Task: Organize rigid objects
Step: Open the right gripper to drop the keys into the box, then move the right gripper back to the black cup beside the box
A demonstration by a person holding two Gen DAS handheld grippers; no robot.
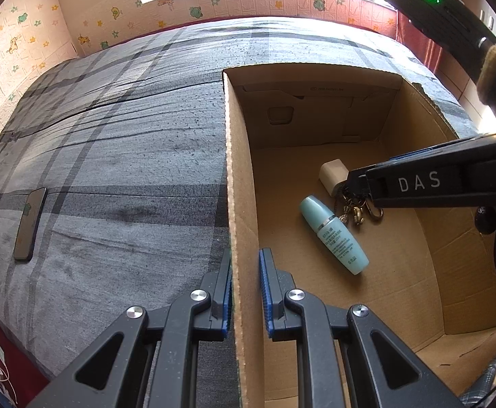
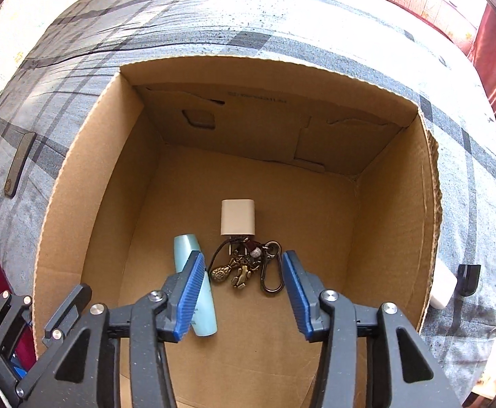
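Observation:
An open cardboard box [image 1: 241, 170] stands on a grey plaid bed. On its floor lie a teal bottle [image 1: 333, 234], a white charger block [image 1: 333, 175] and a brass keychain [image 1: 360, 212] with a carabiner. My left gripper [image 1: 246, 254] is shut on the box's left wall, one pad on each side. In the right wrist view my right gripper [image 2: 244, 255] hangs open just above the keychain [image 2: 244, 270], with its pads clear of it. The bottle [image 2: 204, 309] lies partly under its left finger, and the charger [image 2: 237, 217] sits beyond the keys.
A dark phone [image 1: 30, 224] lies flat on the bedspread [image 1: 129, 153], left of the box. A white object [image 2: 445, 289] and a black one [image 2: 468, 278] rest on the bed outside the box's right wall [image 2: 394, 221]. Patterned walls border the far side.

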